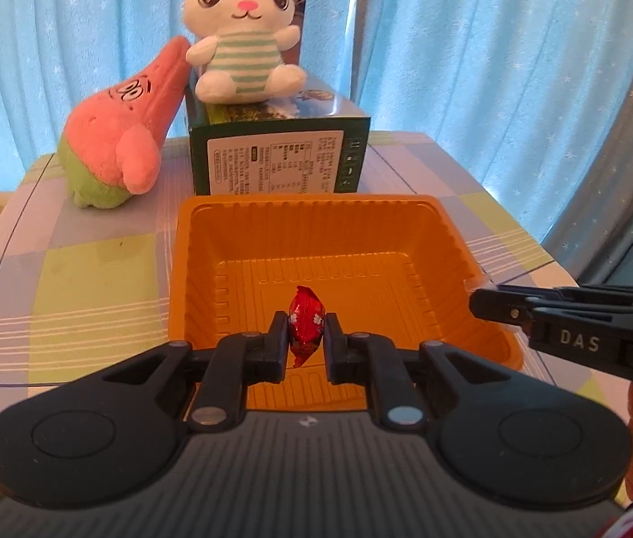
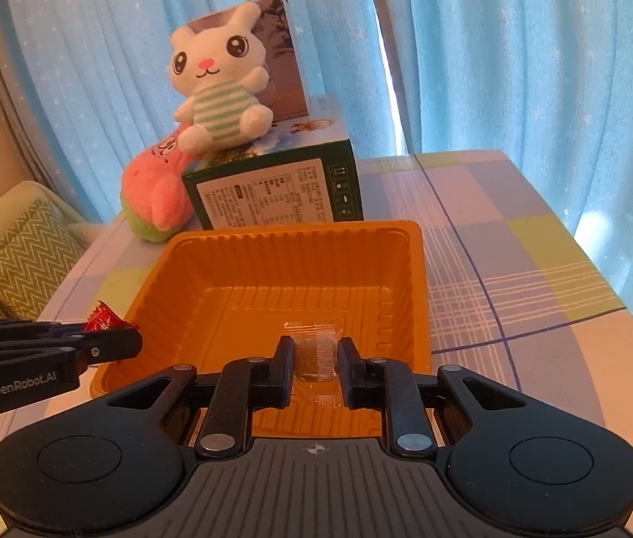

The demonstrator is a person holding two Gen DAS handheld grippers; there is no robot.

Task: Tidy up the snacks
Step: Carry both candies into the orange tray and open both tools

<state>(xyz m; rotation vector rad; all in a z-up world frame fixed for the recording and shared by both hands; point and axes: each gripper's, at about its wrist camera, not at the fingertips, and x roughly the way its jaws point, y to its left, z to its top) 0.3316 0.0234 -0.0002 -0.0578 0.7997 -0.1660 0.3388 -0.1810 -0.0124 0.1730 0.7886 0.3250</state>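
Observation:
An orange plastic tray (image 1: 329,219) (image 2: 298,246) with ribbed walls stands on the checked tablecloth, with nothing lying in it. My left gripper (image 1: 306,334) is shut on a red wrapped candy (image 1: 305,320), held over the tray's near part. The same candy (image 2: 103,319) pokes out above the left fingers (image 2: 110,345) at the tray's left rim in the right wrist view. My right gripper (image 2: 316,358) is shut on a clear-wrapped dark snack (image 2: 316,354) above the tray. Its fingers (image 1: 502,307) reach in over the tray's right rim in the left wrist view.
Behind the tray stands a green carton (image 1: 278,152) (image 2: 271,188) with a white bunny plush (image 1: 244,36) (image 2: 217,89) sitting on it. A pink star plush (image 1: 128,134) (image 2: 157,193) leans at its left. Blue curtains hang behind the table (image 1: 69,269). A cushion (image 2: 24,264) lies far left.

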